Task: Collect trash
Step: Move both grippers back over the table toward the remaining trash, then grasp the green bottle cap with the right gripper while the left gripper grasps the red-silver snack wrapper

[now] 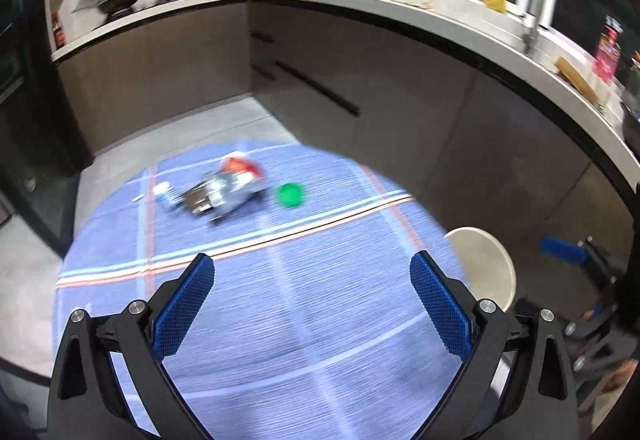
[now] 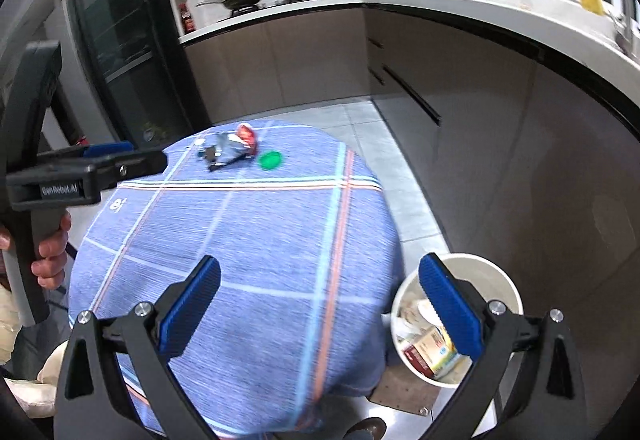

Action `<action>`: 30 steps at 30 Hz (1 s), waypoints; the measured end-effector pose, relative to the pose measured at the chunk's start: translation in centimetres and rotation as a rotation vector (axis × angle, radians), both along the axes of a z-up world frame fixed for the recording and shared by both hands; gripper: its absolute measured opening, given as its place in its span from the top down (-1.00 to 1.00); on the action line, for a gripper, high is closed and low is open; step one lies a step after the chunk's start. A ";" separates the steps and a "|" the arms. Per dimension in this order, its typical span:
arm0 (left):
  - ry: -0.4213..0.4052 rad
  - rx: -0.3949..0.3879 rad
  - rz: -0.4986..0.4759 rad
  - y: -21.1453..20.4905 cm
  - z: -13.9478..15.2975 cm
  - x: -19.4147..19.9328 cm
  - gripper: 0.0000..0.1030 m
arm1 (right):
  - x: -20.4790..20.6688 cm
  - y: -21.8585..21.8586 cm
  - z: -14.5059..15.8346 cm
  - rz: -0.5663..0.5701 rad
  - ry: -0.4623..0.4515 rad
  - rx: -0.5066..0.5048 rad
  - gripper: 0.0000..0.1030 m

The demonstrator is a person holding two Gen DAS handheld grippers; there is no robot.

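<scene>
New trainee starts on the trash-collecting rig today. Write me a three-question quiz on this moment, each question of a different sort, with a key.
1. True or false: the left gripper is shut on the green lid.
2. Where is the white bin relative to the table? A. on the tablecloth B. beside the table, lower down, on the right C. on the counter
3. Fill in: the silver wrapper lies on the table's ____ side, away from both grippers.

Key
1. False: its jaws stand open over bare cloth.
2. B; the bin already holds some packaging.
3. Far. The right gripper is open too.
</scene>
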State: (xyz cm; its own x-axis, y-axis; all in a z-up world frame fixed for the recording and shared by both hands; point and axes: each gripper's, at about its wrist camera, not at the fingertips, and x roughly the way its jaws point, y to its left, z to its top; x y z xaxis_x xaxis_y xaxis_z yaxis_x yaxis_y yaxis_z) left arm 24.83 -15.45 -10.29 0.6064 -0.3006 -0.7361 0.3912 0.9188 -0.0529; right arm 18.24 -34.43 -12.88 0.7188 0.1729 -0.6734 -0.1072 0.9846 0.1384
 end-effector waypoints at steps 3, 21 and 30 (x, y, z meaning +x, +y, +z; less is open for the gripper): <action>0.013 0.011 0.059 3.5 -0.8 0.5 -0.84 | 1.6 2.4 0.1 0.041 0.018 -0.009 -0.94; 0.062 -0.028 0.106 12.2 -3.4 6.6 -0.83 | 15.2 10.7 -4.5 0.122 0.178 -0.030 -0.31; 0.075 -0.034 0.011 10.2 -4.7 9.5 -0.75 | 20.2 11.4 -7.3 0.096 0.187 -0.096 -0.25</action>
